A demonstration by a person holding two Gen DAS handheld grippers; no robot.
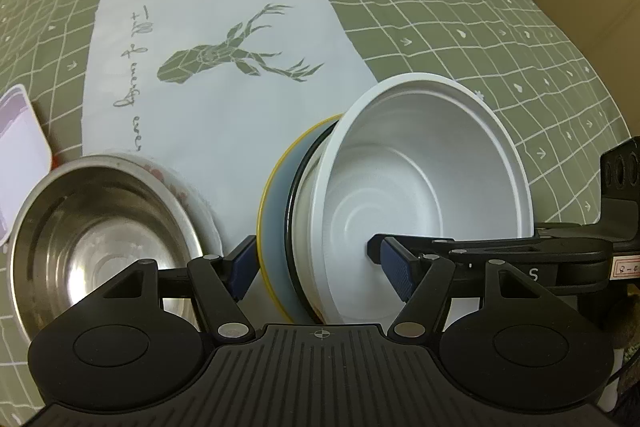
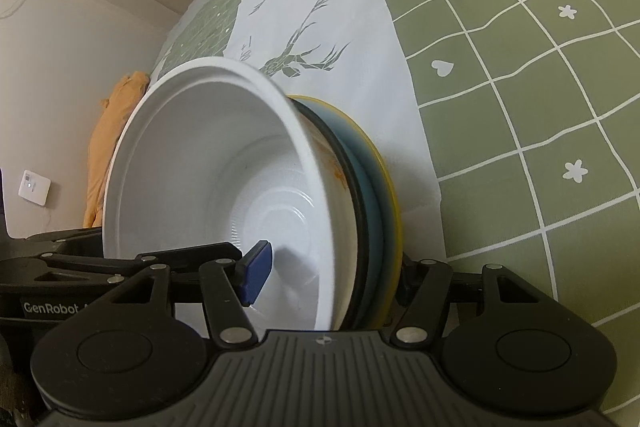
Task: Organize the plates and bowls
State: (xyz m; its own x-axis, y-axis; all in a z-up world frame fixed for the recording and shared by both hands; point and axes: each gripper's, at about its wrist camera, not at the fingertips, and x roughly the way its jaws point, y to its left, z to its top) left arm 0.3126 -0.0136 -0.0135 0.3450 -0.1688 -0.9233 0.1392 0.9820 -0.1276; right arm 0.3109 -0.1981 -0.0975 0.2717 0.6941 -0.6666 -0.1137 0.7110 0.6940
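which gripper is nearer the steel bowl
Left. The left gripper has the steel bowl right beside one finger; the right gripper holds the tilted stack's far side, beyond the white bowl.

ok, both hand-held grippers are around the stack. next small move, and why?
Probably tip the stack back flat onto the tablecloth before letting go. The white bowl, nested in a black-rimmed dish on the yellow-rimmed plate, stands tilted on edge, straddled by the left hand-held gripper and the right hand-held gripper. Released now, it would likely topple or roll.
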